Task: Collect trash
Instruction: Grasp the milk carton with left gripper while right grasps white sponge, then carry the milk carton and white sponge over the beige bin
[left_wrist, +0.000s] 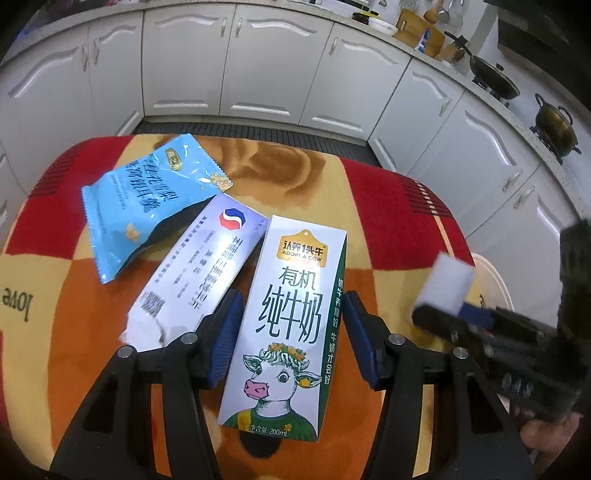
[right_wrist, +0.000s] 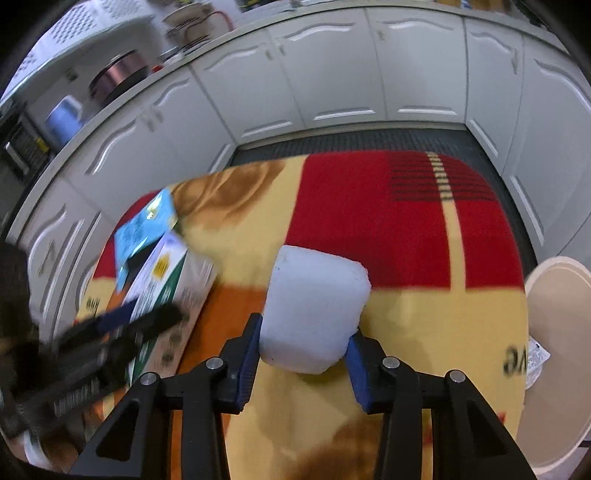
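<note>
Holding two grippers over a patterned blanket (left_wrist: 303, 177) in red, orange and cream, we work at a surface set before white kitchen cabinets (left_wrist: 280, 66).

Left gripper (left_wrist: 291, 317): its blue-padded fingers (left_wrist: 227, 325) stand either side of a milk carton (left_wrist: 291, 314) lying flat on the blanket. We see the left pad at the carton's edge and a small gap on the right side, so the jaws bracket the carton without clearly pressing it.

Right gripper (right_wrist: 304, 345): its fingers (right_wrist: 247, 354) pinch a white foam block (right_wrist: 314, 306) at its near end, both pads touching it. In the left wrist view, the same block (left_wrist: 448, 284) appears blurred at the right, clear of the blanket.

Other trash: a white box (left_wrist: 195, 273) lies just left of the carton, touching it at the far corner. A light blue wrapper (left_wrist: 144, 206) lies further left and farther away, overlapping the box's far end.

A cream round container (right_wrist: 557, 354) stands beside the surface at the right edge, with a printed scrap (right_wrist: 537, 362) in it.
</note>
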